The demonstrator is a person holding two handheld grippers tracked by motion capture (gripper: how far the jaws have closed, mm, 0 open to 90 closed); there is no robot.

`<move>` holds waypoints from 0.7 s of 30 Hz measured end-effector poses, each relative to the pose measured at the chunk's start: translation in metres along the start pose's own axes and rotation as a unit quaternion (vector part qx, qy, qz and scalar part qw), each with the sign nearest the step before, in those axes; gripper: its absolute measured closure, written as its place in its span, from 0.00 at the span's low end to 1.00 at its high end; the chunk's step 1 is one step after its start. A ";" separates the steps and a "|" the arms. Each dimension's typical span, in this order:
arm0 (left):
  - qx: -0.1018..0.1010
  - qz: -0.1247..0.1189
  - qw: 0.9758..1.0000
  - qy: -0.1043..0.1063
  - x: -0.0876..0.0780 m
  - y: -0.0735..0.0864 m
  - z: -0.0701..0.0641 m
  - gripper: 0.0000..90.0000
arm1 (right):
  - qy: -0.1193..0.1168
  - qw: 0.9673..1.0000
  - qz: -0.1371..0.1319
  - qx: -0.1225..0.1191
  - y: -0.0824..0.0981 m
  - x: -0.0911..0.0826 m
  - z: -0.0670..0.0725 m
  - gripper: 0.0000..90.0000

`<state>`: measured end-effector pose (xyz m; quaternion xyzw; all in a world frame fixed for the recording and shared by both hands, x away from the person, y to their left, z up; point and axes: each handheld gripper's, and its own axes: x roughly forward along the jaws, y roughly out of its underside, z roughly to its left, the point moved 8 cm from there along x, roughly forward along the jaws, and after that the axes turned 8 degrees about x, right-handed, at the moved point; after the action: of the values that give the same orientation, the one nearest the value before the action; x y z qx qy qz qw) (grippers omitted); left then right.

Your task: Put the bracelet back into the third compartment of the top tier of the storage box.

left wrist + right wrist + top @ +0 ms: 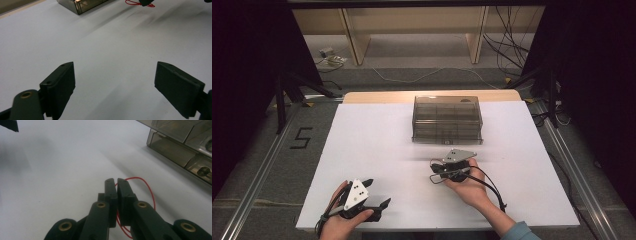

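Right gripper (116,181): jaws pressed together, pinching a thin red wire loop (147,187). The loop bulges out to the right of the jaws in the right gripper view and runs back under them toward the lower middle of the frame. In the high view that gripper (435,171) sits centre frame, just below the smoky translucent drawer box (447,119), over the white worktop (372,145). Left gripper (115,82): jaws spread wide, nothing between them, bare worktop underneath. High view puts it at lower left (379,196), well apart from the right one. Left gripper view catches the red loop (136,3) at the top edge, box corner (80,5) upper left.
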<state>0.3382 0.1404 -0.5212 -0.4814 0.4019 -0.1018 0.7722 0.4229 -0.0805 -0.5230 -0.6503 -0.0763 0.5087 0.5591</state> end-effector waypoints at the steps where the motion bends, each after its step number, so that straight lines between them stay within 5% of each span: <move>1: 0.000 0.000 1.000 0.000 0.000 0.000 0.000 0.18 | 0.001 1.000 -0.002 0.000 -0.001 -0.001 0.000 0.97; 21: 0.002 -0.001 1.000 0.000 0.001 0.000 0.000 0.18 | -0.001 1.000 -0.020 -0.002 -0.009 -0.012 0.004 0.97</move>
<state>0.3390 0.1395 -0.5218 -0.4805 0.4015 -0.1033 0.7728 0.4183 -0.0825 -0.5082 -0.6496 -0.0908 0.4977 0.5676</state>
